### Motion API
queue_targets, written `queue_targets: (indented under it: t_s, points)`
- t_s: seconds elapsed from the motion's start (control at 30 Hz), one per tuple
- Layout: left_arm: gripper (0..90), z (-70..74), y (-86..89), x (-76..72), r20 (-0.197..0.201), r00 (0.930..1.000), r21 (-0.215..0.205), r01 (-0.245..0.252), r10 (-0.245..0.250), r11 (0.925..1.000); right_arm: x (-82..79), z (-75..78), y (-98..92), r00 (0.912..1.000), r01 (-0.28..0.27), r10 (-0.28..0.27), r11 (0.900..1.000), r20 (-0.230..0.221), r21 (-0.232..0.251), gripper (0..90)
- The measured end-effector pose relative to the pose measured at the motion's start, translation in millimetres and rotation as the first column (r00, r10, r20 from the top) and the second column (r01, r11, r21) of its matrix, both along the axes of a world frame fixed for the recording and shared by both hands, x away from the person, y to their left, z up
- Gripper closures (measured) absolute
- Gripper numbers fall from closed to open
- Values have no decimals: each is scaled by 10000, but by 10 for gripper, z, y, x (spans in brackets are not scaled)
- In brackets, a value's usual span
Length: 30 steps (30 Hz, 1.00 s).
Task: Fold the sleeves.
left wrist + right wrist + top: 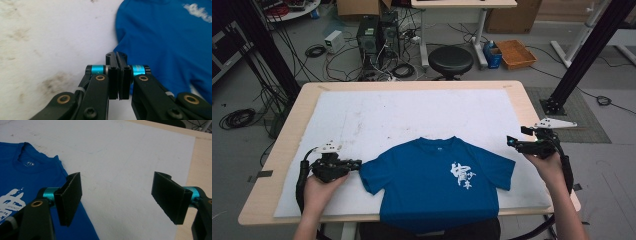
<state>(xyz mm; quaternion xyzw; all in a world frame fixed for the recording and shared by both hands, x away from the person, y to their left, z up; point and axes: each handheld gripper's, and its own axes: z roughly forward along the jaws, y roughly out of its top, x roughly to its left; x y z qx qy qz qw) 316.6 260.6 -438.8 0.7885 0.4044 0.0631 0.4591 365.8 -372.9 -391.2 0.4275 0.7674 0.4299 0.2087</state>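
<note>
Now the blue tee point(437, 182) lies flat on the tabletop's white mat point(412, 115), collar away from person, hem over near edge. Left claw point(117, 72) is closed, empty, just beside left sleeve; right claw point(122, 197) gapes wide above right sleeve.

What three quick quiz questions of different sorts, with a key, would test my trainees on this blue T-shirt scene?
1. True or false: the blue T-shirt lies print side up on the white mat.
2. Which gripper has its jaws wide apart: A) left gripper B) right gripper?
3. In a few words: is any cloth pinched between the left gripper's jaws?

Key
1. True; the white print faces up.
2. B; the left one's jaws are pressed together.
3. No; they meet with nothing between them, just short of the shirt's sleeve.
</note>
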Motion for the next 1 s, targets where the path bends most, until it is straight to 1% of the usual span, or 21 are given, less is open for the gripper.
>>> queue_targets:
  t_s: [0.1, 0.17, 0.27, 0.4, 0.5, 0.6, 0.63, 0.67, 0.73, 0.87, 0.93, 1.0]
  points:
    - [885, 82, -63, -2, -109, 9999, -519, 103, -108, 9986, -2, 4, -5, 10000, 1, -1, 10000, 13, 9, 245]
    - [885, 163, -134, -3, -131, 9995, -960, 268, -282, 9950, -2, 5, -7, 10000, 0, 0, 10000, 30, 31, 245]
    - [885, 295, -294, -2, 3, 9977, -1389, 674, -680, 9880, -1, 7, -5, 10000, 10, -10, 10000, 19, 17, 245]
    - [885, 417, -569, 10, 83, 9933, -1944, 1149, -1155, 9742, -2, 10, -5, 10000, 7, -7, 10000, 29, 17, 245]
    - [885, 448, -782, 46, -28, 9899, -2304, 1370, -1415, 9634, -5, 10, -8, 10000, 20, -20, 10000, 36, 47, 245]
    - [885, 452, -991, 89, -233, 9854, -2608, 1566, -1684, 9526, -5, 8, -17, 10000, 29, -29, 10000, 31, 23, 245]
    - [885, 450, -1058, 104, -262, 9838, -2615, 1644, -1772, 9511, -4, 6, -20, 10000, 31, -31, 10000, 29, 27, 245]
    - [885, 444, -1126, 121, -290, 9826, -2569, 1698, -1832, 9514, -4, 3, -25, 10000, 46, -46, 10000, 25, 11, 245]
    - [885, 419, -1253, 167, -415, 9783, -2380, 1876, -2029, 9530, -1, -6, -33, 9999, 106, -106, 9999, 9, 7, 245]
    - [885, 305, -1492, 264, -757, 9719, -2090, 2030, -2228, 9566, 6, -25, -49, 9999, 113, -113, 9999, -30, -23, 245]
    - [885, 256, -1576, 307, -775, 9713, -1859, 2077, -2251, 9604, 3, -28, -51, 9998, 155, -155, 9999, -81, -17, 245]
    - [884, 216, -1627, 345, -739, 9723, -1799, 2056, -2216, 9620, 3, -32, -56, 9999, 155, -155, 9999, -62, -41, 247]
